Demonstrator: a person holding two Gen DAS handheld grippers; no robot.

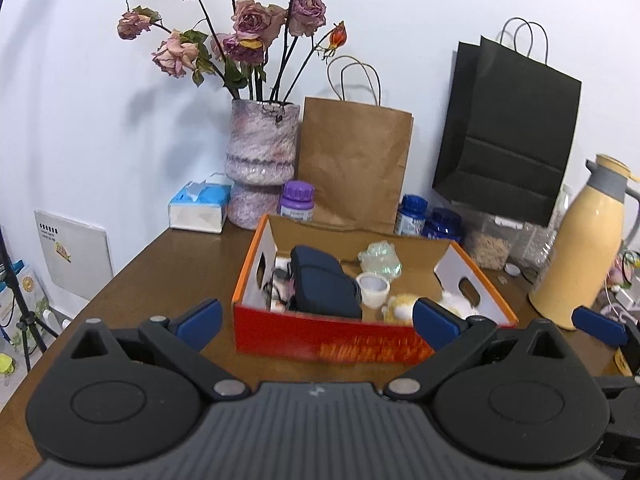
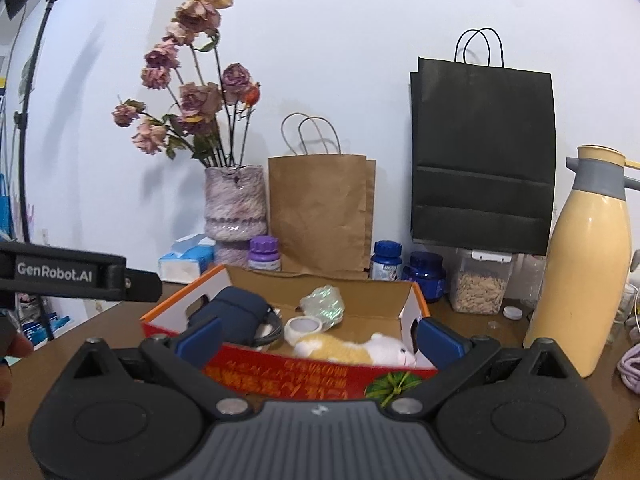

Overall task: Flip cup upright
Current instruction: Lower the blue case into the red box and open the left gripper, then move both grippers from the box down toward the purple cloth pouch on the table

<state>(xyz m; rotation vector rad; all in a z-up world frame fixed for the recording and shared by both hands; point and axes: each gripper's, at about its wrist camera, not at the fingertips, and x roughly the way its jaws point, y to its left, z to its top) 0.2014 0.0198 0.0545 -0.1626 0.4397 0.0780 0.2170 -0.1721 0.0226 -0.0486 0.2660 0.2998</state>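
Small white cup (mouth up) stands inside the red box.

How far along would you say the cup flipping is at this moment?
Nothing looks done or in hand: the white cup sits in the orange box, its orientation unclear. The left gripper and right gripper are open and empty. Reaching, grasping and turning remain.

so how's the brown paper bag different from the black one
The brown bag is tan, while the black bag is dark. The brown bag looks shorter and stands on the table; the black bag looks taller and sits higher, its bottom edge above the clear container. Both are paper bags with twin looped handles, set against the white wall.
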